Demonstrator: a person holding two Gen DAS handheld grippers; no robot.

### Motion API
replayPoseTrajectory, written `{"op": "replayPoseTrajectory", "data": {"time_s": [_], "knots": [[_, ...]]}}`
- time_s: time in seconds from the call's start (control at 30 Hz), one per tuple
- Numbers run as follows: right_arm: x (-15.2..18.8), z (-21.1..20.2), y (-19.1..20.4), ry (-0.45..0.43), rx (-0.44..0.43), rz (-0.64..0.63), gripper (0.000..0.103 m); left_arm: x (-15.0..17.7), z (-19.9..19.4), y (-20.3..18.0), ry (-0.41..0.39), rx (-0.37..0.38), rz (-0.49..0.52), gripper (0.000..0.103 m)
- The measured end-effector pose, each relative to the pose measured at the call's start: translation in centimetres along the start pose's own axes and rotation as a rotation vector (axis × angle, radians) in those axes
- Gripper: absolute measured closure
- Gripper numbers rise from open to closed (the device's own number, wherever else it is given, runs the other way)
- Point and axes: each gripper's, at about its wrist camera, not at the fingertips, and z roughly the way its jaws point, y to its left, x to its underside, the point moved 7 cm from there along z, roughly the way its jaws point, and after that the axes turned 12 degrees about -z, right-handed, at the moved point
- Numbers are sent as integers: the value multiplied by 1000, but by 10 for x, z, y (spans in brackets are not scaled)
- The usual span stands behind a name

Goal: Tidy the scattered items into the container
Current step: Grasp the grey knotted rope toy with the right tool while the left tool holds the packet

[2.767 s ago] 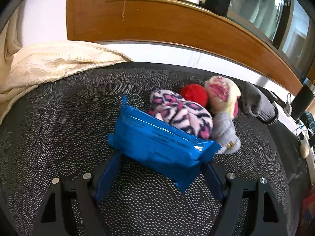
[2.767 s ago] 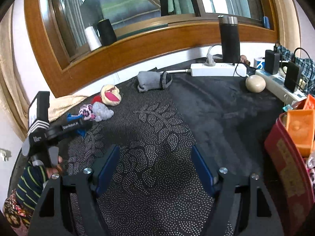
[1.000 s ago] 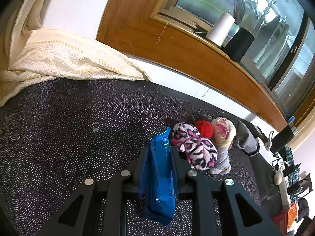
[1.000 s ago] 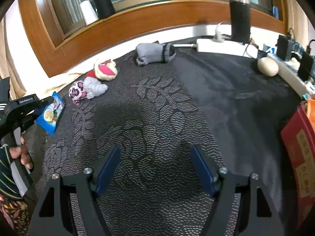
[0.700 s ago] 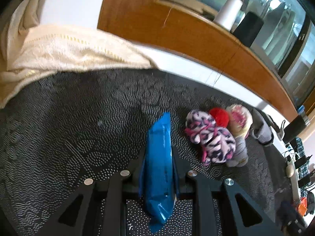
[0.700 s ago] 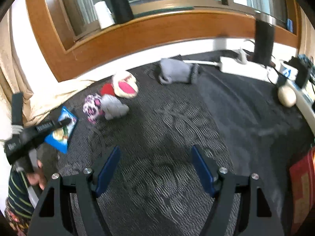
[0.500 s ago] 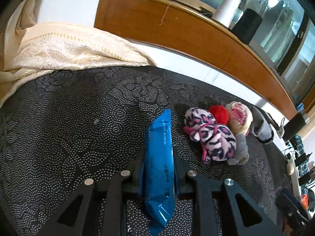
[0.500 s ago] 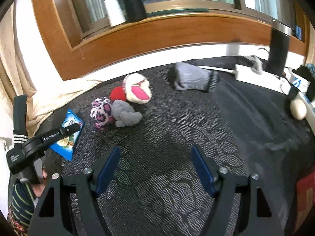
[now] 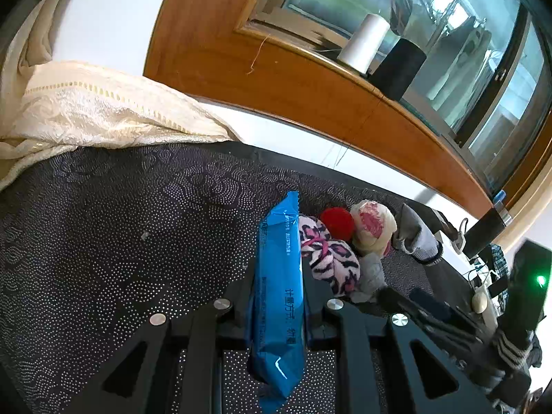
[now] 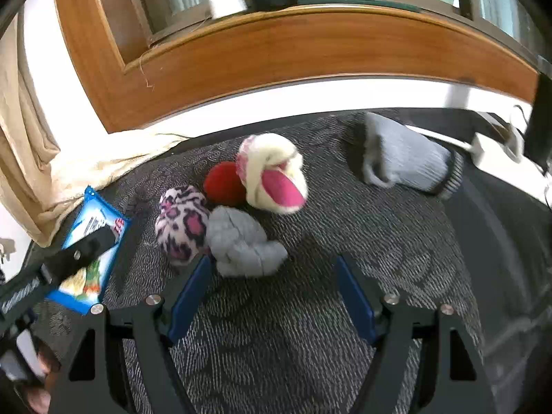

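**Right wrist view: grey sock bundle just ahead of the spread jaws**

Right wrist view shows the right gripper (image 10: 269, 296) spread wide and empty above the dark patterned cloth (image 10: 345, 227). The grey rolled sock (image 10: 241, 245) lies just ahead, left of the jaw centreline, its long axis running across the gap and touching the leopard-print sock (image 10: 181, 224). It appears soft and knotted. The blue packet (image 9: 279, 286) is seen clenched edge-on in the left gripper (image 9: 277, 276). No container is visible.
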Motion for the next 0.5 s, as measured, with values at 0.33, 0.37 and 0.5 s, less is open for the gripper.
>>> {"op": "replayPoseTrajectory", "data": {"time_s": [0.33,0.37,0.5], "knots": [[2,28,13,48,25,-66,55,6,4,-2,5,-16,26,82],[3,27,14,49,30,-70,55,7,4,-2,5,-17,29,82],[11,16,10,40,34,-47,56,9,4,-6,2,-15,41,82]]}}
